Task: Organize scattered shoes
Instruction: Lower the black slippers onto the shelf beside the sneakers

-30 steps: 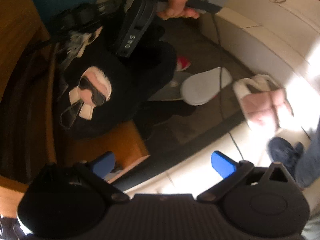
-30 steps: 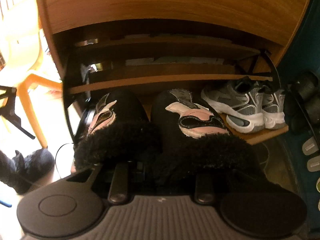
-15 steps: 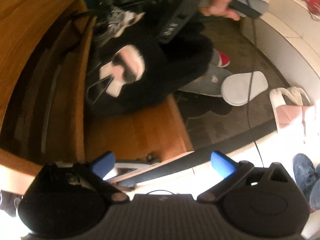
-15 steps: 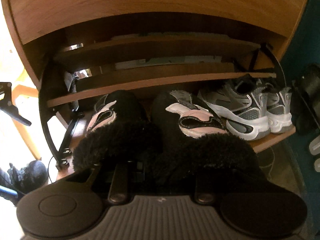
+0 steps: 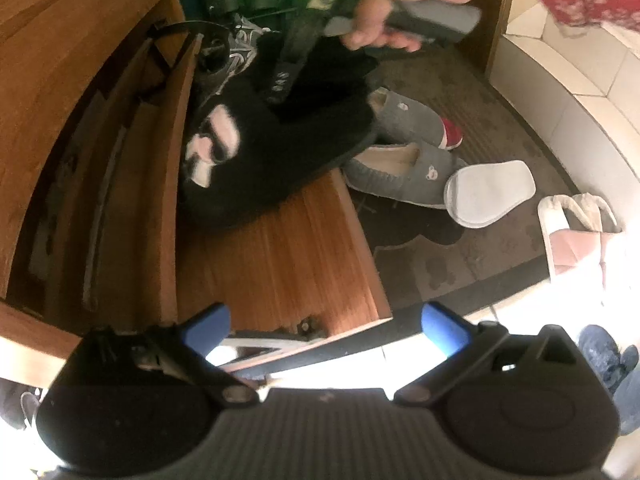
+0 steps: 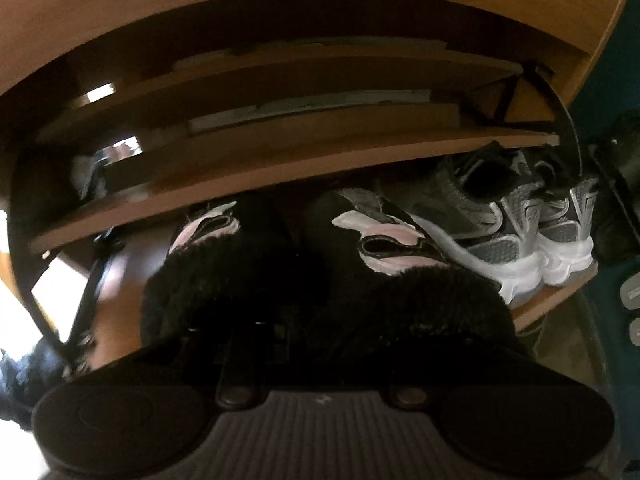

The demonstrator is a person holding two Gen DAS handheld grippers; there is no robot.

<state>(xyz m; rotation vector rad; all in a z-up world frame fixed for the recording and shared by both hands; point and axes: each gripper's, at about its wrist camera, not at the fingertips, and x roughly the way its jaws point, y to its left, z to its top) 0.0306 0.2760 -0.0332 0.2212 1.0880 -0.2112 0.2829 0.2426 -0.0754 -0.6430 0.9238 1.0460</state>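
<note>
A pair of black furry slippers [image 6: 400,300] with pink and white face patches hangs from my right gripper [image 6: 316,320], whose fingers are buried in the fur between the two heels. The toes reach in over the bottom wooden shelf [image 5: 272,256] of the shoe rack. In the left wrist view the same slippers [image 5: 260,168] lie over the shelf with the right gripper [image 5: 296,68] and a person's hand above them. My left gripper [image 5: 326,324] stands open with nothing in it above the shelf's near end.
Grey and white sneakers [image 6: 520,240] sit on the same shelf to the right of the slippers. On the dark mat lie two grey slippers [image 5: 404,176], a white-soled slipper [image 5: 488,192] and a pink slipper [image 5: 576,240]. Upper rack boards [image 6: 280,168] overhang the slippers.
The right gripper has carried the black slippers lower and further in under the upper boards. The left gripper has slid along the rack, and more bare shelf shows below it.
</note>
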